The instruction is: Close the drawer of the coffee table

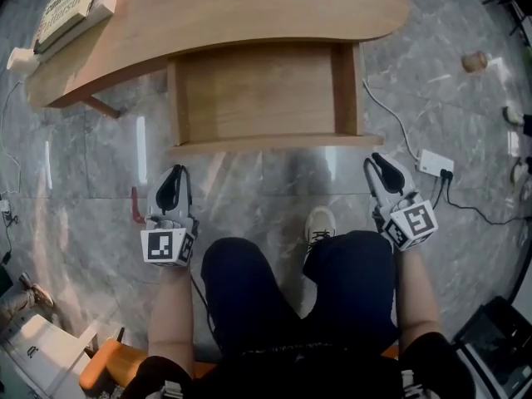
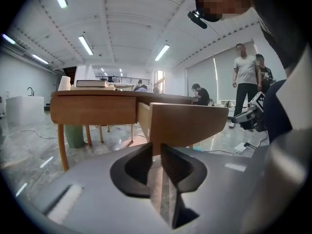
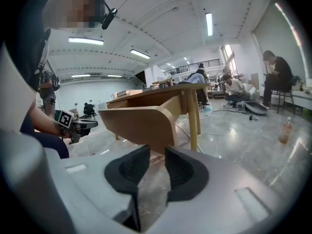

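The wooden coffee table (image 1: 249, 11) fills the top of the head view. Its drawer (image 1: 258, 90) is pulled out toward me and is empty, with the front panel (image 1: 274, 144) nearest me. My left gripper (image 1: 173, 175) hangs just short of the panel's left end, jaws almost together and holding nothing. My right gripper (image 1: 378, 163) sits by the panel's right end, jaws a little apart and holding nothing. In the left gripper view the drawer front (image 2: 187, 123) stands right beyond the left gripper (image 2: 156, 147). The right gripper view shows the curved drawer front (image 3: 136, 121) beyond the right gripper (image 3: 157, 152).
A book (image 1: 71, 2) lies on the table's left end. A white power strip (image 1: 434, 163) with cables lies on the marble floor to the right, and a small bottle (image 1: 475, 61) further back. My knees and a shoe (image 1: 320, 223) are below the drawer. Several people stand or sit in the background.
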Demonstrator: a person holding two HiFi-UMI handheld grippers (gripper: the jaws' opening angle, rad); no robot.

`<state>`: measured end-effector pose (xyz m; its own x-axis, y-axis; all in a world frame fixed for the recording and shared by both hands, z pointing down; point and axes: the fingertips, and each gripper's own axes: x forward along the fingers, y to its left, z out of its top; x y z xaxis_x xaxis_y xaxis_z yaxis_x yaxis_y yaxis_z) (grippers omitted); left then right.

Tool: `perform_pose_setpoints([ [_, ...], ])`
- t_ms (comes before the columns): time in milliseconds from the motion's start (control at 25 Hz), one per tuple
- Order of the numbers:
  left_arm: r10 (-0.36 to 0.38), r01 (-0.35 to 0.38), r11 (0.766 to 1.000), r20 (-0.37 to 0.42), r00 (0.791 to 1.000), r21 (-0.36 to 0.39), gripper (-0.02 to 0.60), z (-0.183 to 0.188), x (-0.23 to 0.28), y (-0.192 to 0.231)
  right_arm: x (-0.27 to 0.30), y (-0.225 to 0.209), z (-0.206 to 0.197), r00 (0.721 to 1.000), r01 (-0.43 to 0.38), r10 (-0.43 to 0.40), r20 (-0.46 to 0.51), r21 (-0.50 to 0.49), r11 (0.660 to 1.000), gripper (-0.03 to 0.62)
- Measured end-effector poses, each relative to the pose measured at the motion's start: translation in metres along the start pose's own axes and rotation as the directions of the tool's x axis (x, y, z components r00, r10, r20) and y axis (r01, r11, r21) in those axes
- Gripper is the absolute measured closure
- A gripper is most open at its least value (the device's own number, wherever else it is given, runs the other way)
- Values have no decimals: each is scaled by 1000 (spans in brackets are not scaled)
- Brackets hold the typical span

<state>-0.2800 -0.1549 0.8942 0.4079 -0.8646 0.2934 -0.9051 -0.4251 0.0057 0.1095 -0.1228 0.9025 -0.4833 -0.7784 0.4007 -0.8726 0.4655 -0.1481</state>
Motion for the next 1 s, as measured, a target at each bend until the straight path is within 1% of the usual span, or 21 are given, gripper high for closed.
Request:
perform_pose_setpoints([
  [40, 5, -5, 1000, 8, 1000, 6, 479, -1, 2, 2, 2, -2, -1, 1000, -4, 5, 7, -4, 1000, 497],
  [80, 10, -11, 1000, 16, 1000, 13, 451, -2, 4, 3, 4, -5, -1, 1000, -2, 2, 15, -12, 1000, 494],
  [200, 18, -19, 1000, 41, 999, 10, 449, -5, 13, 3, 10, -18, -6, 999, 24, -23, 41, -31, 999, 487],
  [240, 12, -12, 1000, 48, 999, -1, 429, -6, 18, 0, 10, -23, -9, 998, 33, -32, 46, -22, 999, 458],
  [280, 2, -2, 1000, 51, 999, -9, 395, -8, 22, -3, 8, -26, -10, 998, 40, -40, 49, -11, 999, 434],
  [360, -15, 16, 1000, 55, 998, -15, 328, -10, 28, -6, 7, -27, -8, 997, 47, -46, 61, -12, 999, 420],
  [480, -24, 25, 1000, 61, 998, -14, 273, -5, 36, -1, 15, -26, 0, 996, 41, -39, 77, -23, 999, 398],
  [600, -59, 58, 998, 67, 996, 18, 262, 4, 43, -3, 20, -23, 5, 997, 29, -26, 78, -33, 999, 387],
  [720, -91, 87, 994, 57, 994, 68, 262, 9, 44, -3, 28, -15, 14, 997, 10, -4, 81, -75, 997, 385],
  [800, -111, 105, 991, 69, 991, 88, 266, 11, 43, -3, 33, -10, 18, 997, -1, 9, 78, -103, 995, 385],
  [840, -122, 114, 988, 77, 990, 101, 280, 12, 43, -5, 34, -10, 19, 997, 0, 9, 78, -108, 994, 386],
  [960, -140, 128, 984, 91, 986, 128, 353, 13, 42, -12, 32, -11, 19, 997, 16, -8, 82, -103, 995, 387],
  [1000, -137, 125, 985, 96, 986, 118, 353, 14, 41, -13, 31, -11, 19, 997, 21, -13, 80, -103, 994, 387],
])
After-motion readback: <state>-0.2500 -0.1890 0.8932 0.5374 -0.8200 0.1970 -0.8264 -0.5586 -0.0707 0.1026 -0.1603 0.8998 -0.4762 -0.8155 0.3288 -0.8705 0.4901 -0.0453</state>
